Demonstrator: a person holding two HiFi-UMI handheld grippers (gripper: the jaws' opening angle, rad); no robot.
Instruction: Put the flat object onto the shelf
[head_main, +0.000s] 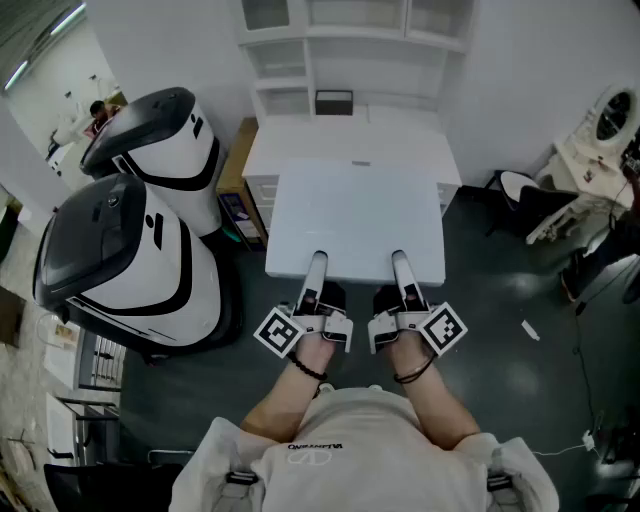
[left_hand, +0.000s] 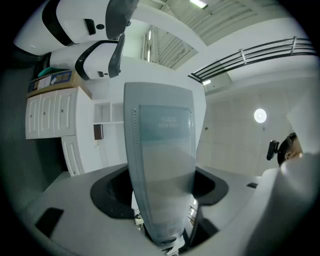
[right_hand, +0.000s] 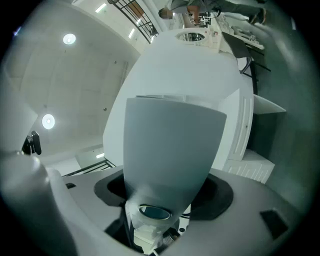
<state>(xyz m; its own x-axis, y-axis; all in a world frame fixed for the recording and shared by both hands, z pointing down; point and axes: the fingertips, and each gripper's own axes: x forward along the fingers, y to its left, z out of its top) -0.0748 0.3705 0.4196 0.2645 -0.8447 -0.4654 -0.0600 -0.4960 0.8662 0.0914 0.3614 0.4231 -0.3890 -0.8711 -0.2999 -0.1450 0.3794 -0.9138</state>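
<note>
Head view: the white shelf unit (head_main: 310, 55) stands against the far wall, straight ahead of the person, with open compartments above a white desk (head_main: 405, 135). A small dark box (head_main: 333, 102) sits at the desk's back edge.

The flat object (head_main: 355, 220), a broad white panel, is held level in the air between the person and that unit. Its far edge overlaps the desk's front edge, but whether it rests there or hovers above cannot be told. Its near edge runs left to right, and the panel reaches from there toward the shelf.

The left gripper (head_main: 317, 265) and the right gripper (head_main: 401, 262) are clamped on that near edge, side by side about its middle. Each has its upper finger lying flat on the panel's top face, pointing at the shelf. Nothing else carries the near end, so I judge the grip to be firm on both sides.

Neither hand is nearer the shelf. The coming move looks like a straight push forward, and probably a lift, with both grippers kept even so the far edge meets the shelf square.
</note>
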